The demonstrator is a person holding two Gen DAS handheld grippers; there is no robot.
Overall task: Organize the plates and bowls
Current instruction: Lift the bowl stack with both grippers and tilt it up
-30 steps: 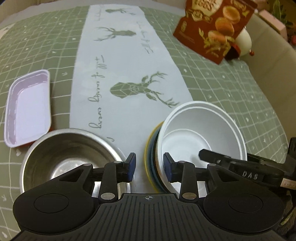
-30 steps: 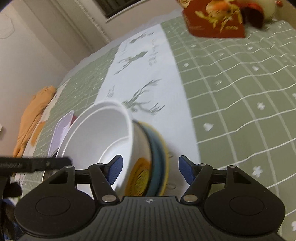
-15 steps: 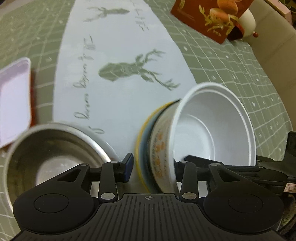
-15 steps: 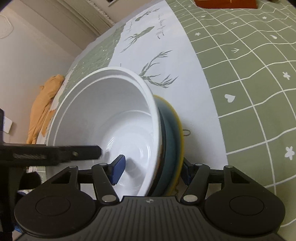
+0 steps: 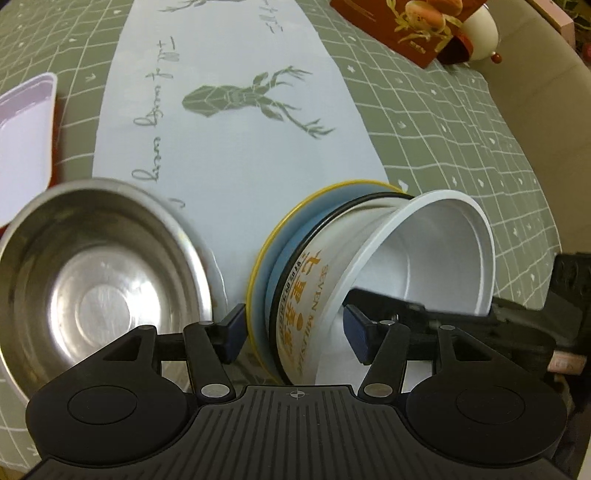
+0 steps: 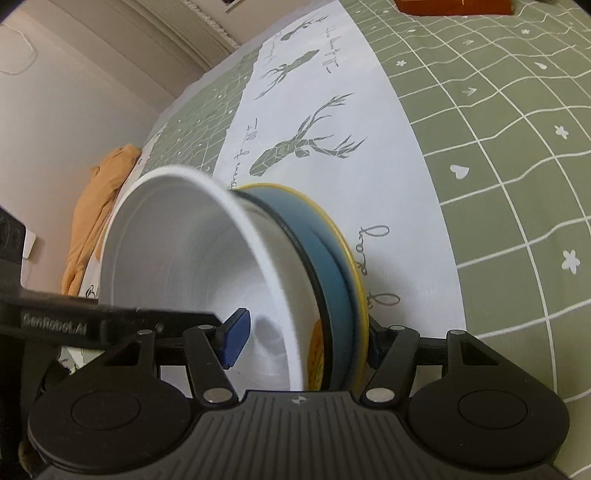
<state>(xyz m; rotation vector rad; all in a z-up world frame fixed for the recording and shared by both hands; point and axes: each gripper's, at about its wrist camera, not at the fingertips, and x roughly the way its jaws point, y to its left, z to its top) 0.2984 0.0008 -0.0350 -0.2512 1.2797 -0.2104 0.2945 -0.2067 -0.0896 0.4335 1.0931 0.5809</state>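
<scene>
While the stack of dishes was tipped steeply on its side, it was bracketed by both pairs of tongs. In the left wrist view, the left tongs (image 5: 294,332) were seen spread wide around the stack, one blue pad beside the yellow-rimmed blue plate (image 5: 264,258) and the other against the white bowl (image 5: 417,258); whether the pads pressed the dishes could not be told. Between plate and bowl, a printed bowl (image 5: 306,295) with orange lettering and a black rim was nested. In the right wrist view, the right tongs (image 6: 303,341) were seen clamped on the same stack, the left pad inside the white bowl (image 6: 177,258) and the right pad behind the yellow plate rim (image 6: 360,273). Just left of the stack, a stainless steel bowl (image 5: 96,280) stood upright on the worktop (image 5: 461,147). Farther left lay a white rectangular tray (image 5: 22,140). Beyond, a deer-printed runner (image 5: 229,122) ran down the green checked cloth, and a red box (image 5: 410,26) stood at the far right.
</scene>
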